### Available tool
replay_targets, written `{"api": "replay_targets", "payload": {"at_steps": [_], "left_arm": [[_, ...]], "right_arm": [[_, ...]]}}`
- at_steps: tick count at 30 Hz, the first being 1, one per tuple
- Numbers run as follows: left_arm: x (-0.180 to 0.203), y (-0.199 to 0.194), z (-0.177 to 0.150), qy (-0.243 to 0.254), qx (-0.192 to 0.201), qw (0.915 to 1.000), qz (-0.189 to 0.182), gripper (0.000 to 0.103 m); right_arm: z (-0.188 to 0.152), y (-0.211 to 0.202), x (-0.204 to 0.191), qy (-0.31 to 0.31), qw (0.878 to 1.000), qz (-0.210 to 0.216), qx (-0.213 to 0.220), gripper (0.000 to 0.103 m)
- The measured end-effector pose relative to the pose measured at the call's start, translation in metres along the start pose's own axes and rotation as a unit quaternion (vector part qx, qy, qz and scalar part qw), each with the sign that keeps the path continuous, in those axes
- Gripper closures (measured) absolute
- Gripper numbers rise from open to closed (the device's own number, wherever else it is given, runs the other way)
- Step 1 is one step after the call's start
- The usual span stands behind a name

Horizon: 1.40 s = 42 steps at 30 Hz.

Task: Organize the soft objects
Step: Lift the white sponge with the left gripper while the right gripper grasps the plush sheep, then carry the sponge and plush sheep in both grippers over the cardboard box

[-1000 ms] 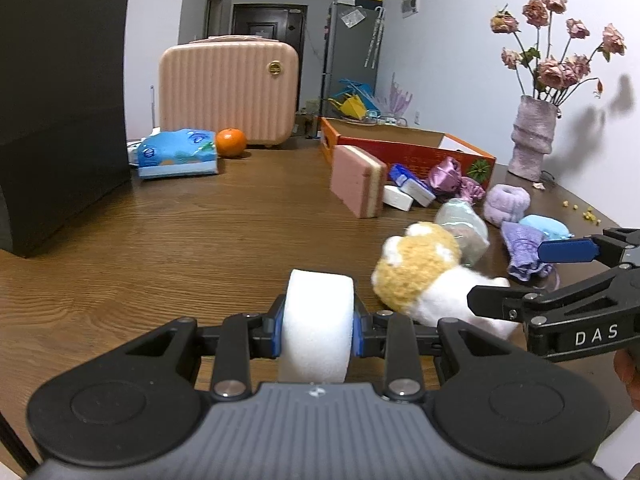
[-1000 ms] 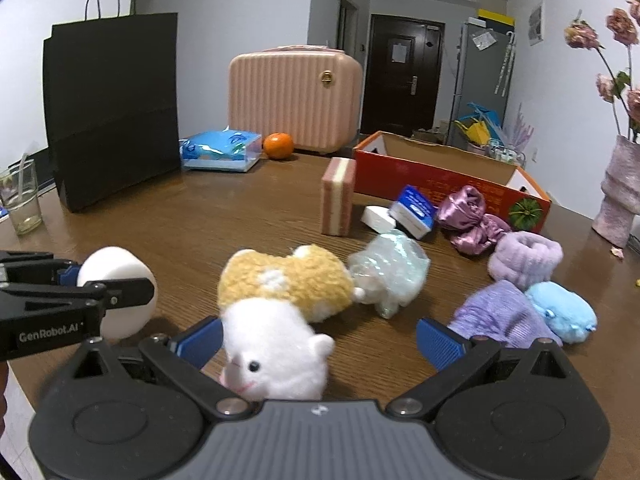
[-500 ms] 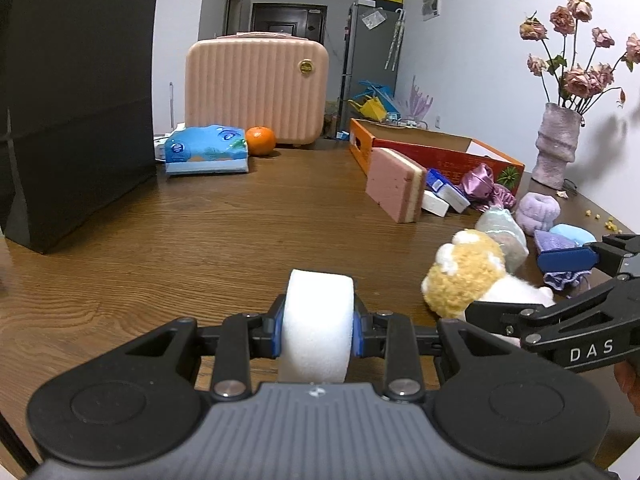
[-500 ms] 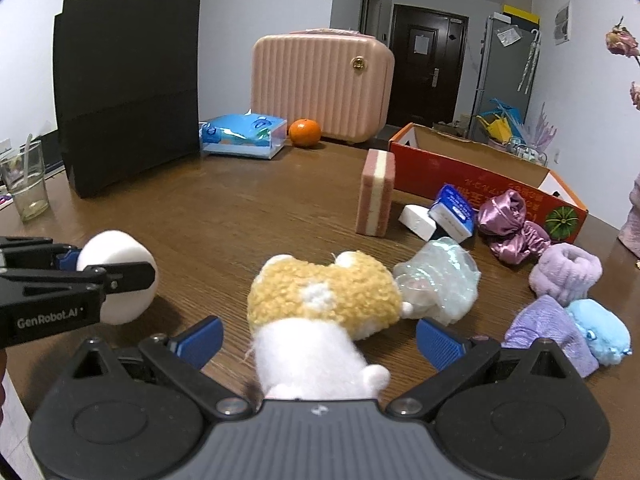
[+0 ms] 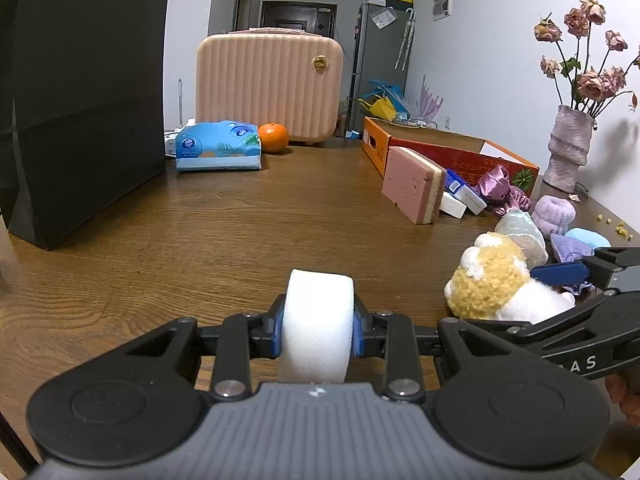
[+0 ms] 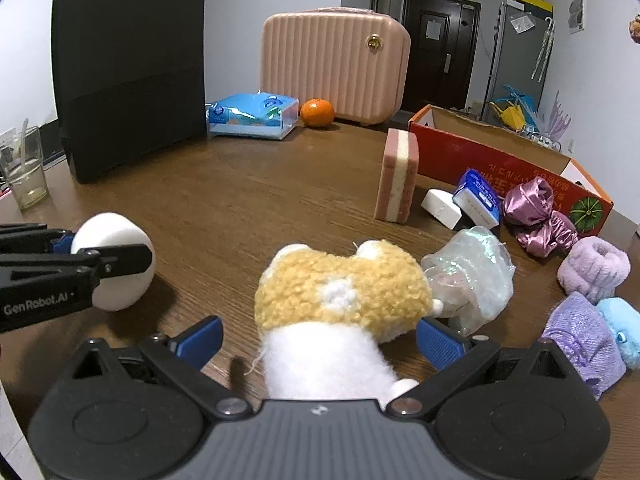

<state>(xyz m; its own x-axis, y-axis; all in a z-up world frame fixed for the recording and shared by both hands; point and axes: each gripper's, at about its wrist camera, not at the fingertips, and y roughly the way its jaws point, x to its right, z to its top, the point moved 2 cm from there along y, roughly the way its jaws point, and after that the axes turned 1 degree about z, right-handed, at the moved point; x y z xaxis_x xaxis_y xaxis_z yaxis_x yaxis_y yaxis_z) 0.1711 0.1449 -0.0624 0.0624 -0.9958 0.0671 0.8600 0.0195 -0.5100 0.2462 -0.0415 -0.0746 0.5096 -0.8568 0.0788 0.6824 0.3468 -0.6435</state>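
Plush grasp, staged beside the orange cardboard box (image 6: pixel 508 160)

Left gripper (image 5: pixel 318 334) clamps the white foam puck (image 5: pixel 318 328). Right gripper (image 6: pixel 320 340), spread, straddles the yellow-and-white plush toy (image 6: pixel 340 300): light, compressible; pinch the torso, contact probably pending.

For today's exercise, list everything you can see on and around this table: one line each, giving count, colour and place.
Foam roll: 1, white, in left jaws.
Plush toy: 1, tan-white, between open right jaws.
Sponge block: 1, pink-cream, upright mid-table.
Box: 1, orange-red, right rear.
Scrunchies: 2, satin mauve, beside box.
Tissue pack: 1, blue, far side.
Orange: 1, beside the pack.
Case: 1, pink, rear.
Paper bag: 1, black, left.
Left gripper: 1, black.
Right gripper: 1, black.
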Motion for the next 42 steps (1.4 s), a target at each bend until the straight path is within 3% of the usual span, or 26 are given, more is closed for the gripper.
{"api": "replay_targets", "payload": {"at_steps": [9, 14, 18, 20, 42], "left_arm": [[0.000, 0.005, 0.000, 0.000, -0.003, 1.0000, 0.002, 0.073], [0.001, 0.005, -0.001, 0.001, -0.003, 1.0000, 0.002, 0.073], [0.001, 0.005, -0.001, 0.000, -0.003, 1.0000, 0.002, 0.073], [0.001, 0.005, 0.000, 0.001, -0.003, 1.0000, 0.002, 0.073], [0.013, -0.010, 0.008, 0.013, 0.016, 0.9998, 0.003, 0.073]], "right_arm": [[-0.003, 0.009, 0.001, 0.001, 1.000, 0.004, -0.012, 0.008], [-0.003, 0.010, 0.004, 0.007, 1.000, 0.008, -0.015, 0.032], [-0.003, 0.009, 0.005, 0.010, 1.000, 0.012, -0.013, 0.040], [-0.004, 0.008, 0.005, 0.012, 1.000, 0.013, -0.011, 0.052], [0.000, -0.016, 0.007, 0.018, 0.999, 0.024, 0.027, 0.054]]}}
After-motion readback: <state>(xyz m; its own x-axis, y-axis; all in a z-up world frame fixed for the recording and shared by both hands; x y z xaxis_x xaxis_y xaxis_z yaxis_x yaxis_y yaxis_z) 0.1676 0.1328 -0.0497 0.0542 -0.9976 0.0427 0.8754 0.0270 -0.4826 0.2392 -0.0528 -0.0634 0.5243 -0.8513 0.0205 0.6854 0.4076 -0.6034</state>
